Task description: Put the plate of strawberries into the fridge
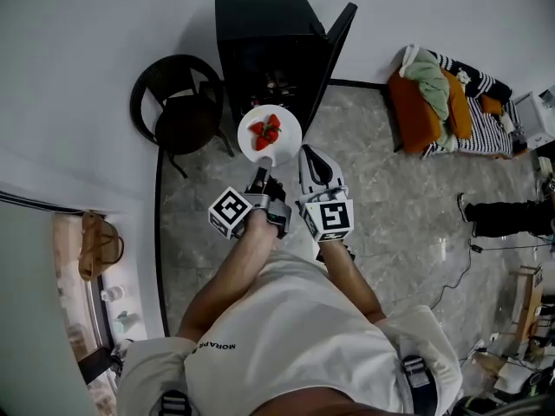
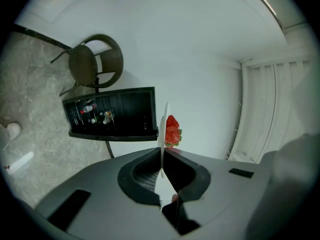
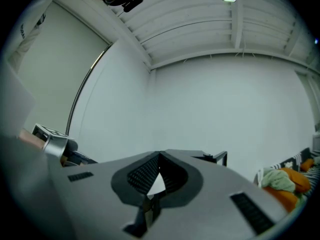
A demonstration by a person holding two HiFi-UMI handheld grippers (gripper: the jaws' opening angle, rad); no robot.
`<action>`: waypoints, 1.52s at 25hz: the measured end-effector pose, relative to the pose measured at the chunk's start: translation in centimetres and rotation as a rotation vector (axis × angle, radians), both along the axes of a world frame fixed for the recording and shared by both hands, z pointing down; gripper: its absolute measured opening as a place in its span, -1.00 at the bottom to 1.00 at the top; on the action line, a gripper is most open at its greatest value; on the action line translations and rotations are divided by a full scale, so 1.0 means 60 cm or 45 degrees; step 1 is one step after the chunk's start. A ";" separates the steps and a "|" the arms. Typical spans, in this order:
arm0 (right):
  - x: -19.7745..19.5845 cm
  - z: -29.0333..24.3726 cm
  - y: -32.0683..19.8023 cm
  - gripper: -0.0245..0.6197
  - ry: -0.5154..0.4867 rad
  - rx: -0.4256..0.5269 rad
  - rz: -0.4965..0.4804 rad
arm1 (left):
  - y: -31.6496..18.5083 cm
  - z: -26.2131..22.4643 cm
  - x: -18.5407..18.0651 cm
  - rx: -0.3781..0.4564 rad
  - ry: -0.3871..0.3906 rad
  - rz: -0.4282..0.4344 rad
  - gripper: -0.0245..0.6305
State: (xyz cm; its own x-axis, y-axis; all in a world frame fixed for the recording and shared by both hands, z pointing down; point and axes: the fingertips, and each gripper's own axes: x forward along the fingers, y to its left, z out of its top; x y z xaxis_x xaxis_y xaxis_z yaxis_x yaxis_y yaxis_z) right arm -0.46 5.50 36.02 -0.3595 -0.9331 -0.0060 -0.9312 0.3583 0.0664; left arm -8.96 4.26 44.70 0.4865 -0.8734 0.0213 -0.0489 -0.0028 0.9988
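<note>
A white plate [image 1: 286, 142] carrying red strawberries [image 1: 264, 132] is held level in front of the black fridge [image 1: 260, 24], whose door [image 1: 336, 50] stands open. My left gripper [image 1: 263, 165] is shut on the plate's near rim. In the left gripper view the plate [image 2: 163, 126] appears edge-on between the jaws of the left gripper [image 2: 161, 153], with the strawberries [image 2: 172, 130] beyond and the fridge [image 2: 112, 114] with bottles inside behind. My right gripper [image 1: 306, 152] hangs just right of the plate, shut and empty. In its own view the right gripper [image 3: 159, 155] points at a bare wall.
A dark wicker chair [image 1: 178, 107] stands left of the fridge. A low couch with bedding [image 1: 442, 102] lies at the right wall. Another person's legs [image 1: 507, 217] and cables are on the marble floor at right.
</note>
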 end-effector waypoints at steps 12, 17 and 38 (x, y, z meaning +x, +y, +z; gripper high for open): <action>0.001 -0.006 -0.154 -0.89 -0.020 0.030 0.037 | -0.152 0.013 -0.003 -0.021 -0.025 0.026 -0.89; 0.010 0.002 -0.186 -0.89 -0.025 0.018 0.031 | -0.179 0.024 0.006 -0.042 -0.019 0.016 -0.89; 0.128 0.017 -0.324 -0.89 -0.037 -0.011 -0.108 | -0.304 0.034 0.113 -0.065 -0.006 -0.141 -0.89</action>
